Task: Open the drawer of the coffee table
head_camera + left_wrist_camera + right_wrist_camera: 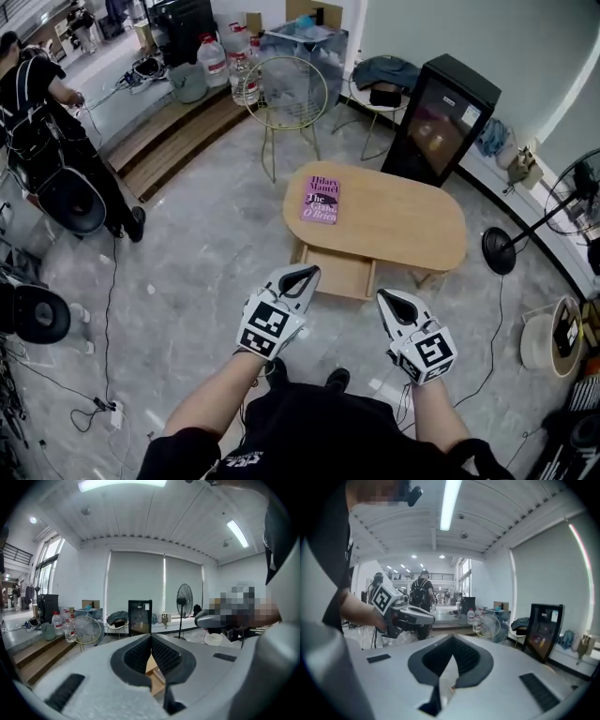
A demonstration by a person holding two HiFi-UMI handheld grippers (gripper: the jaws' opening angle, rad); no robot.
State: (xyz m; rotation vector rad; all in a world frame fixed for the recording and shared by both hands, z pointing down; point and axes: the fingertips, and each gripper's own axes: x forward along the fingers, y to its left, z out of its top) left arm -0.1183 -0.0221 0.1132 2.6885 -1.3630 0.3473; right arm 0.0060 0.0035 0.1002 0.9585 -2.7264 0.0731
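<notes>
Below the head camera, two bare forearms reach forward from a black shirt, side by side and apart. The left gripper (302, 279) is held in the air, aimed ahead and slightly down toward the coffee table (403, 225), with its marker cube facing up. In the left gripper view its ribbed pads (137, 657) are pressed together with nothing between them, and only a sliver of pale wood shows through the gap below them. The right gripper (394, 305) sits a little lower in the head view and is posed much the same. Its pads (466, 656) are also pressed together and empty, and its own view shows the left gripper off to the left in the person's hand.

Neither gripper touches the furniture. The table stands just ahead of them on the grey floor, and the long axis of its oval wooden top runs from upper left to lower right in the head view. A purple book (321, 200) lies on its left end. The drawer (336, 272) sticks out from under the near edge at that left end, with its front facing the person.
</notes>
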